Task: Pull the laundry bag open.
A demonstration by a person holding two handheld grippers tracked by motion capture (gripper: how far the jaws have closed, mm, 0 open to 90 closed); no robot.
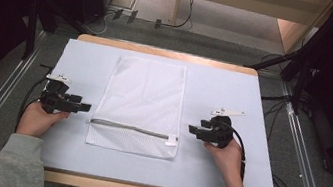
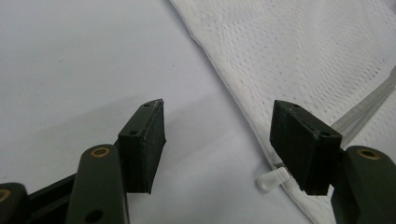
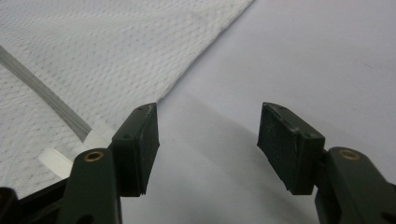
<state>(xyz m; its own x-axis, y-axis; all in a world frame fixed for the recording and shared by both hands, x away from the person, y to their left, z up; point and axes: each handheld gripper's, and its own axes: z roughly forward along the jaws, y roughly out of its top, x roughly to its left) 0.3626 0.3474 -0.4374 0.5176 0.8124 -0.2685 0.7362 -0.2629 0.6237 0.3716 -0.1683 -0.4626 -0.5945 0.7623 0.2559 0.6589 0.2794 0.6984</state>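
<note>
Two tools flank a white mesh laundry bag (image 1: 142, 105) that lies flat at the middle of the counter (image 1: 248, 137), its zipper (image 1: 128, 128) running across the near end. From the high view, the left tool (image 1: 85, 107) sits just left of the bag's near left corner and the right tool (image 1: 191, 128) just right of the near right corner, each pointing inward, each apart from the fabric. Jaw spacing is hard to read there. The left gripper view settles it: left tool (image 2: 219, 140) jaws stand wide apart, nothing between them, with the bag's edge (image 2: 289, 56) and a small clear zipper tab (image 2: 273, 179) beside the right jaw. The right gripper view shows the right tool (image 3: 208, 144) likewise spread and empty, bare counter between its jaws, mesh (image 3: 93, 56) to the left.
</note>
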